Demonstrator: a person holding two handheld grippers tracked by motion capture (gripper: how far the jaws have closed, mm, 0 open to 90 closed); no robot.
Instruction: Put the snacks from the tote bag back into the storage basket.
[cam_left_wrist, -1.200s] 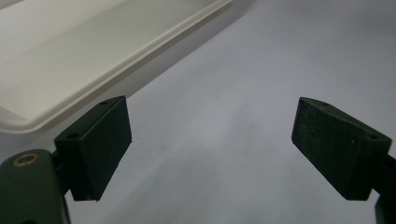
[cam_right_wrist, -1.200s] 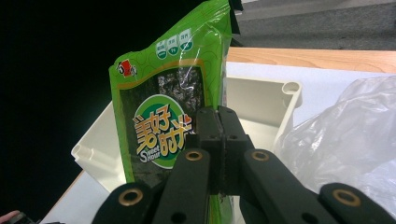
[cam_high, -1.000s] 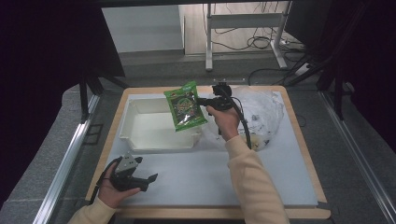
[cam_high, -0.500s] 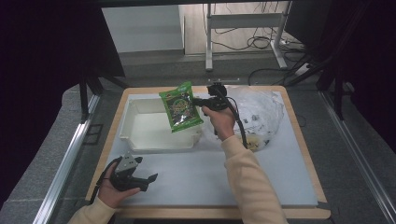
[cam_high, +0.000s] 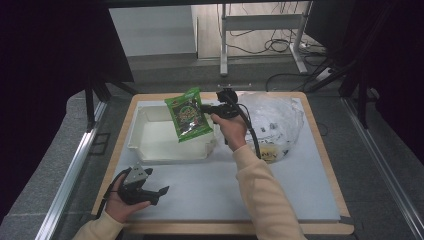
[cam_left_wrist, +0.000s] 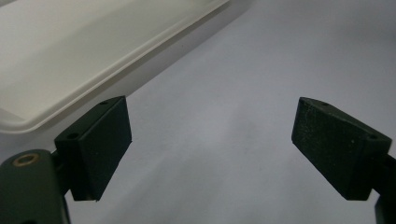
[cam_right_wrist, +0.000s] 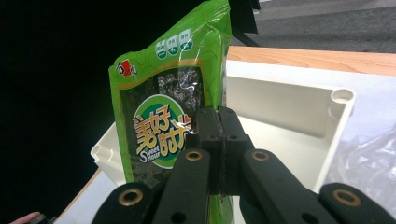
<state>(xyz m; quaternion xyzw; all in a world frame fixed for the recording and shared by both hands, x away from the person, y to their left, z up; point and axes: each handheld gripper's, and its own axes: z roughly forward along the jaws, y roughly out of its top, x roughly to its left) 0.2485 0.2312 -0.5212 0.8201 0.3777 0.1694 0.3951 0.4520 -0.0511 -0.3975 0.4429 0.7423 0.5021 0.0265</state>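
Note:
A green snack packet (cam_high: 187, 115) hangs in the air over the right part of the white bin (cam_high: 150, 147), and my right gripper (cam_high: 204, 108) is shut on its right edge. In the right gripper view the packet (cam_right_wrist: 163, 121) stands upright with the closed jaws clamped on its edge, the white bin (cam_right_wrist: 299, 107) behind it. My left gripper (cam_high: 159, 194) rests in a hand near the front left of the table, open, with nothing between its jaws. In the left gripper view the pads (cam_left_wrist: 100, 144) stand wide apart over the bare grey table, the bin's rim (cam_left_wrist: 70, 100) at the upper left.
A crumpled clear plastic bag (cam_high: 272, 122) with some items inside lies at the back right of the table. The grey mat (cam_high: 210, 192) has a wooden border (cam_high: 320, 150). Dark curtains and a metal frame stand to the left.
My right gripper has carried the green packet leftward, from the bin's right edge to over the bin. The left gripper has stayed put.

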